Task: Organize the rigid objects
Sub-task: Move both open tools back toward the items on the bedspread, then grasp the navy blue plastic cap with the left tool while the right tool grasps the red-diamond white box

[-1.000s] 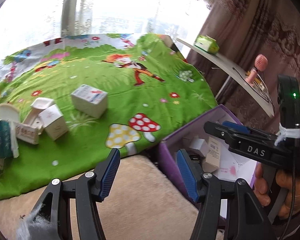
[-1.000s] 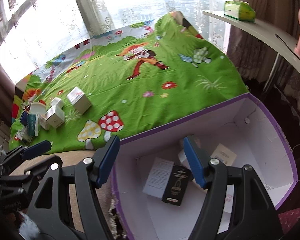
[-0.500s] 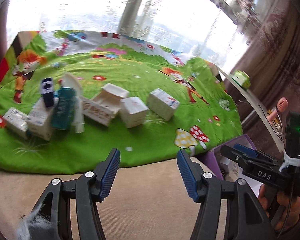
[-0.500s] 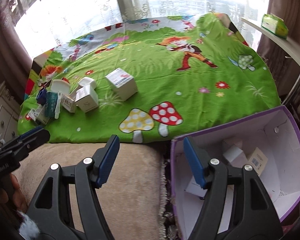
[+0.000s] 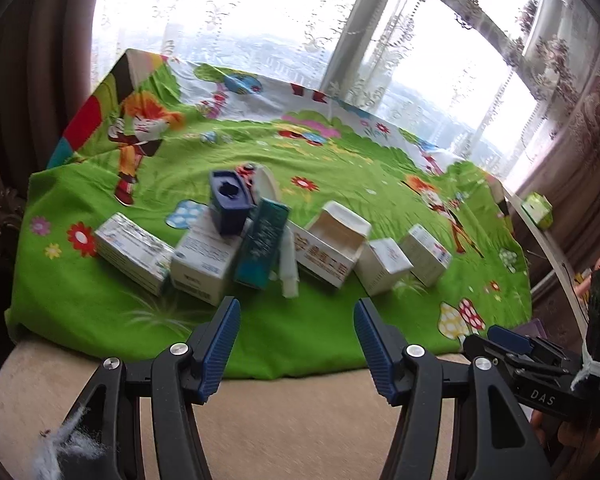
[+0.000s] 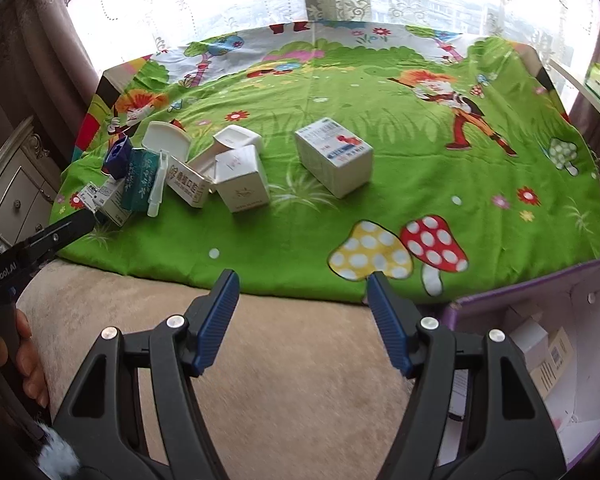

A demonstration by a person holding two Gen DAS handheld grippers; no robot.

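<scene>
Several small boxes lie on the green cartoon cloth: a teal box leaning on white boxes, a dark blue box on top, an open white carton, two white cubes. In the right wrist view the biggest white box stands apart from the cluster. My left gripper is open and empty, in front of the pile. My right gripper is open and empty over the beige cushion. The purple box holds several small boxes.
A window with lace curtains runs behind the bed. A white shelf with a green pack is at the right. A carved cabinet stands at the left. The right gripper's body shows in the left wrist view.
Both grippers have swung left, away from the purple box, toward the pile of boxes. The pile now sits centred in the left wrist view. Both stay open and empty.
</scene>
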